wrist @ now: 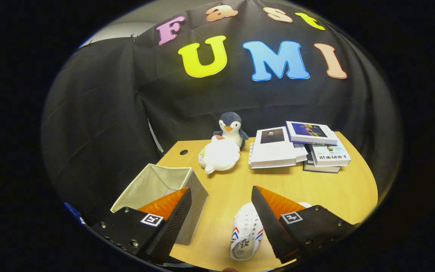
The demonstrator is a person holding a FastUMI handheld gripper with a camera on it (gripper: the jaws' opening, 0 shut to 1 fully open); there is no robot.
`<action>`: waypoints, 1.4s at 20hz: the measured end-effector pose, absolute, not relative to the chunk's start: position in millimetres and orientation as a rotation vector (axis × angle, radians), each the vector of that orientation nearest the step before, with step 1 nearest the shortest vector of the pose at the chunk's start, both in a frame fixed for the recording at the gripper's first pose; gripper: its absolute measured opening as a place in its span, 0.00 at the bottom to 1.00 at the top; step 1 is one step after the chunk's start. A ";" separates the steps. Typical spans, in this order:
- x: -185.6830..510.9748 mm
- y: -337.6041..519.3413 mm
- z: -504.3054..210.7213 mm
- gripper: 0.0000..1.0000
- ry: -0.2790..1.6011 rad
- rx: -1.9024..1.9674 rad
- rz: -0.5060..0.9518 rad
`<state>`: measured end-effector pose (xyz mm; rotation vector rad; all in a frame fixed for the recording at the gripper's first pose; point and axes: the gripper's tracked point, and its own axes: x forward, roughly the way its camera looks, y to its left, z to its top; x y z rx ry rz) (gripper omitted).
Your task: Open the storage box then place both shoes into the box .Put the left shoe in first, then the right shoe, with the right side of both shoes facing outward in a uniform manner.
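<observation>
The table [315,189] holds the box [157,181], already open, ahead of the left finger. One white shoe [246,234] lies between the fingers, nearer the right one. The gripper [221,215] is spread wide, holding nothing, so I'd say grabbing that shoe comes next.

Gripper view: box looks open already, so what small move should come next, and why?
Probably ease the tongs toward the white shoe and lower them around it. They are open and hold nothing, the shoe lies beside one finger, and the storage box shows an open top with no shoe visible inside.
</observation>
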<state>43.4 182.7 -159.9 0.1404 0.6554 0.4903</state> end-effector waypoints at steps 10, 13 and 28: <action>34.7 133.9 -267.4 0.98 0.860 0.098 0.422; 28.7 126.9 -293.9 0.97 0.916 0.075 0.418; -0.6 125.7 -366.7 0.83 1.107 0.029 0.427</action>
